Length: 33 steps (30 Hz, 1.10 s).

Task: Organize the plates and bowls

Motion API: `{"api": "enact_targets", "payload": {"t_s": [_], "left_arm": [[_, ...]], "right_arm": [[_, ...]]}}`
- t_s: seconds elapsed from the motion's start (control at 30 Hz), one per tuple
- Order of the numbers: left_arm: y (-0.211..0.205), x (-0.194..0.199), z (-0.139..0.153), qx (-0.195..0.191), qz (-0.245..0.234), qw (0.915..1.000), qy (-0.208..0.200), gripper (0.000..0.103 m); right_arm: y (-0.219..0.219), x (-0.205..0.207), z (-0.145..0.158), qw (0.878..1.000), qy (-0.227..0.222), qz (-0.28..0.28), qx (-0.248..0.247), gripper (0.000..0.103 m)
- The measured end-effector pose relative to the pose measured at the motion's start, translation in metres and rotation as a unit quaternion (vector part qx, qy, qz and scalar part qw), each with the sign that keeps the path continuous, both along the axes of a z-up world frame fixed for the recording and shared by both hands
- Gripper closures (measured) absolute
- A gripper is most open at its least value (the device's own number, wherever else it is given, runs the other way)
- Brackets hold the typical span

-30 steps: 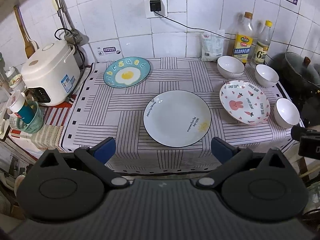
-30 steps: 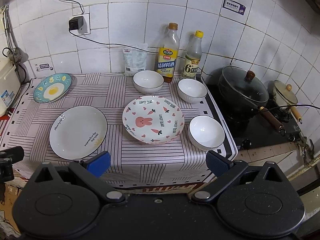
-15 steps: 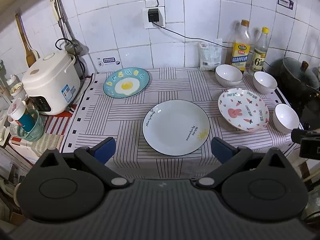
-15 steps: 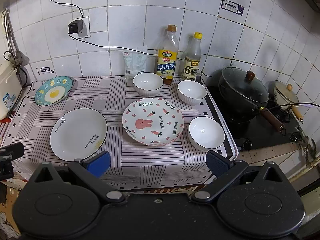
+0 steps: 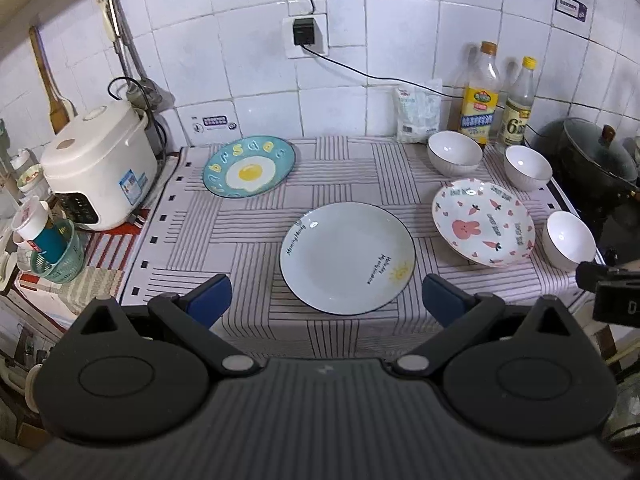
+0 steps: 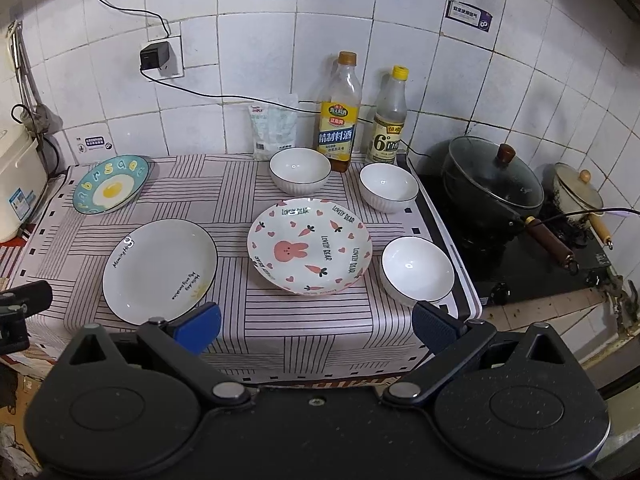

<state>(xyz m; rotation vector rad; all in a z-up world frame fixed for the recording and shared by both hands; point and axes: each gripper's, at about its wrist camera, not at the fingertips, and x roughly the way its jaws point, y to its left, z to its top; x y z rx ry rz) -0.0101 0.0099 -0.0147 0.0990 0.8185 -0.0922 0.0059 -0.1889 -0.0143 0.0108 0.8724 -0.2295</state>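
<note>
On the striped cloth lie a white plate (image 5: 347, 258) (image 6: 159, 271), a pink rabbit plate (image 5: 483, 222) (image 6: 309, 245) and a blue egg plate (image 5: 249, 166) (image 6: 111, 189). Three white bowls stand apart: one at the back (image 5: 455, 153) (image 6: 300, 170), one at the back right (image 5: 528, 167) (image 6: 389, 187), one at the front right (image 5: 570, 240) (image 6: 417, 270). My left gripper (image 5: 326, 296) is open and empty, in front of the white plate. My right gripper (image 6: 316, 326) is open and empty, in front of the rabbit plate.
A rice cooker (image 5: 98, 164) and a green basket of cups (image 5: 56, 252) stand left of the cloth. Two bottles (image 6: 338, 114) (image 6: 390, 116) and a bag (image 6: 274, 126) stand along the wall. A lidded black pot (image 6: 492, 184) and a small pot (image 6: 576, 194) sit on the stove at right.
Both grippers have pulled back and up slightly, so the counter sits lower and smaller in view. Plates and bowls have not moved. Both grippers stay open.
</note>
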Motion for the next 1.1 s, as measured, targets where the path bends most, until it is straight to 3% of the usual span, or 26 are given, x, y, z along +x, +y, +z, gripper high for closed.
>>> {"api": "enact_targets", "payload": {"t_s": [0.13, 0.43, 0.6, 0.7, 0.8, 0.97, 1.1], "left_arm": [[0.0, 0.001, 0.0, -0.019, -0.009, 0.9994, 0.026, 0.0], [0.008, 0.01, 0.001, -0.043, -0.009, 0.9985, 0.034, 0.0], [0.019, 0.023, 0.007, -0.054, -0.005, 0.9981, 0.03, 0.001], [0.027, 0.035, 0.01, -0.049, -0.009, 0.9984, 0.028, 0.001], [0.037, 0.047, 0.006, -0.043, -0.007, 0.9986, 0.03, 0.001], [0.056, 0.074, -0.027, -0.042, 0.0, 0.9979, 0.048, 0.001], [0.069, 0.099, -0.066, -0.045, 0.001, 0.9945, 0.094, 0.002]], "right_arm": [[-0.002, 0.003, -0.002, 1.0, 0.002, 0.0, -0.003, 0.001], [-0.007, 0.004, -0.004, 1.0, -0.011, 0.012, 0.008, 0.0], [-0.007, 0.0, 0.002, 0.995, -0.068, 0.061, 0.04, 0.0], [-0.006, 0.0, 0.0, 0.985, -0.121, 0.109, 0.056, 0.0], [-0.011, 0.014, -0.012, 0.976, -0.141, 0.135, 0.092, 0.0], [-0.011, 0.05, -0.053, 0.967, -0.099, 0.187, 0.142, 0.005], [0.004, 0.066, -0.091, 0.957, -0.083, 0.212, 0.178, 0.014]]}}
